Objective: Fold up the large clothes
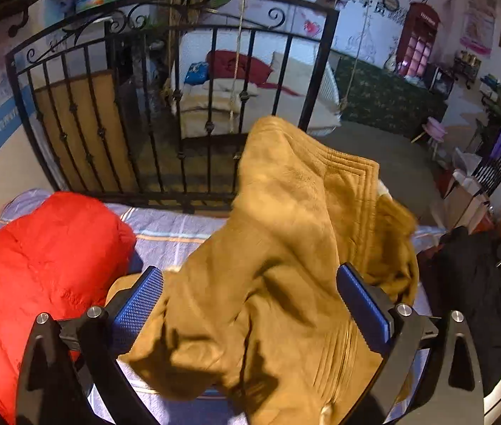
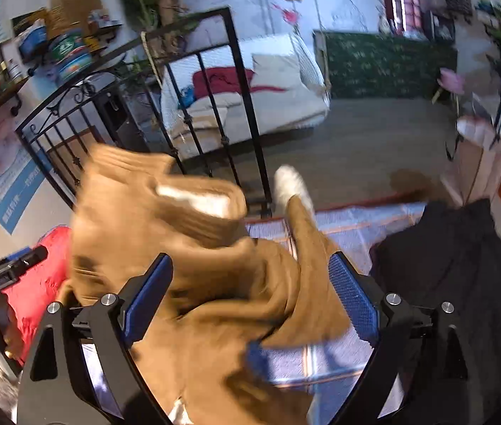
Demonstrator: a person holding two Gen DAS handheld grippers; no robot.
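A tan coat [image 1: 285, 230] with a pale lining rises in a bunched heap over the striped lavender bed sheet [image 1: 172, 230]. My left gripper [image 1: 248, 272] is open wide, and the coat's cloth fills the gap between its blue pads [image 1: 137, 308] without being pinched. In the right wrist view the same coat [image 2: 165, 219] is blurred, and a sleeve runs between the spread fingers of my right gripper [image 2: 250, 258], which is open too. The left gripper [image 2: 13, 265] shows at the left edge of that view.
A red puffy jacket [image 1: 38, 265] lies on the left of the bed and a black garment [image 1: 470, 283] on the right. A black iron bed frame [image 1: 144, 106] stands at the far edge. Beyond it are a swing seat with cushions [image 1: 250, 95], open floor and cluttered shelves.
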